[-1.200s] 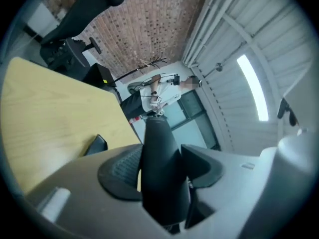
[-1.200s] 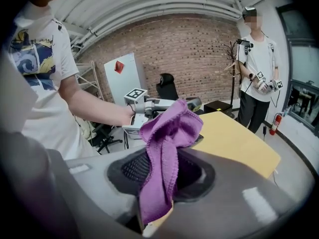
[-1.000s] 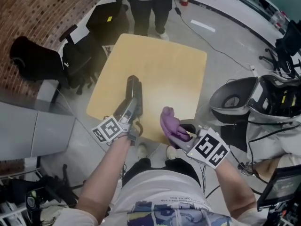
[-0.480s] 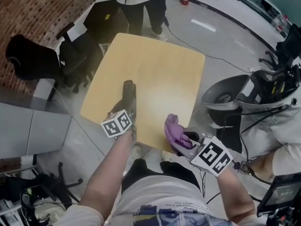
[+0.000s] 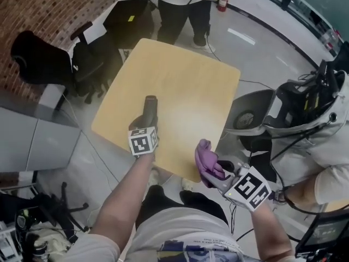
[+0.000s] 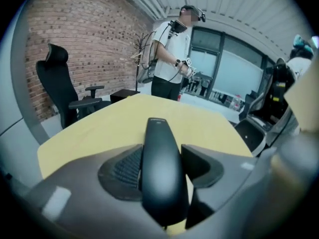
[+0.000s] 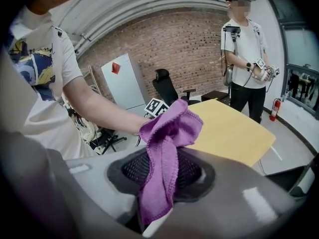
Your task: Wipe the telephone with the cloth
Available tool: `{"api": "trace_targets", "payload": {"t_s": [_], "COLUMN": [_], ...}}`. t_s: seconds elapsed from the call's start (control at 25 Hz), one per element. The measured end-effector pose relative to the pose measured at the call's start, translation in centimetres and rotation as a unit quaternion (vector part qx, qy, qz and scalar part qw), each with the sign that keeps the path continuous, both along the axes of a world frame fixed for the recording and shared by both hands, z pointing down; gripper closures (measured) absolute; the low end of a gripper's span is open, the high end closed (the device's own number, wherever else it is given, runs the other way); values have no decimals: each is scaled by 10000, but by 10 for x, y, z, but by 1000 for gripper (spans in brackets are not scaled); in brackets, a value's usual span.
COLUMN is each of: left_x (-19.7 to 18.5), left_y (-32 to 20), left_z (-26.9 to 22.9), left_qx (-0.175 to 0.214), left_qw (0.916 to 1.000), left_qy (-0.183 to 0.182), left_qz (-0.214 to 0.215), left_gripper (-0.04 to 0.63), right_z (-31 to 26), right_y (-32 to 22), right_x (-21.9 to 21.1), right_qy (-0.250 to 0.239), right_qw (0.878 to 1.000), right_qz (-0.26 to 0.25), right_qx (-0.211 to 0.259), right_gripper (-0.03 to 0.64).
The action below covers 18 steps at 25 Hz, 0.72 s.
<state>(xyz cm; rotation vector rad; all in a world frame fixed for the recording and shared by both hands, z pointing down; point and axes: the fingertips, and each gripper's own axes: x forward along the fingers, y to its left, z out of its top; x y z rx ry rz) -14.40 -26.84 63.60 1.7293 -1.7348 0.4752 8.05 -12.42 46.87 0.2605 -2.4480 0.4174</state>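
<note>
Progress check: I'd say the actual wiping hasn't started. Both pieces are picked up, but they're well apart.

The phone (image 5: 150,107) is a black handset, clamped lengthwise in the left gripper (image 5: 146,125). The jaws are spread wide and pressing on its two sides, with the far end sticking out past them. It sits over the near-left part of the yellow bench (image 5: 180,75). I can't tell whether it rests on the top or is held just above it.

The right gripper (image 5: 219,174) has its jaws pinched on the purple cloth (image 5: 206,158). A bunched tuft stands up out of them and a tail hangs down between them. That hand is off the bench's near-right edge, so the cloth touches nothing but the jaws.

What's left, as I read it, is pretty much everything: bring the cloth across to the handset, rub along it, probably roll the phone to get the other faces.

Containers: none on the bench that I can see. There's a dark bag-looking lump (image 5: 90,64) on the floor off the left side, but it's too dark to see inside.
</note>
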Motion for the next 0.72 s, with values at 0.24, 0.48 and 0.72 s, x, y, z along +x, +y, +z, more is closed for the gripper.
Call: {"api": "trace_targets", "payload": {"t_s": [0.24,0.48,0.72], "left_x": [4,11,22], "left_y": [9,45,108], "left_z": [6,-28,-105], "left_qx": [-53,197,572], "left_qw": [9997,9990,9976], "left_qy": [-202,-178,241], "left_qz": [145,367,295], "left_gripper": [319,272,273], "right_z": [6,-2,-25], "right_y": [9,20,7], "right_x": [5,-4,-27], "right_qy": [-128,-341,-511], "right_qw": [9998,9991,9964], "right_qz": [-94,-234,-652], "right_qx": [76,120,154], "right_gripper": [500,500,500]}}
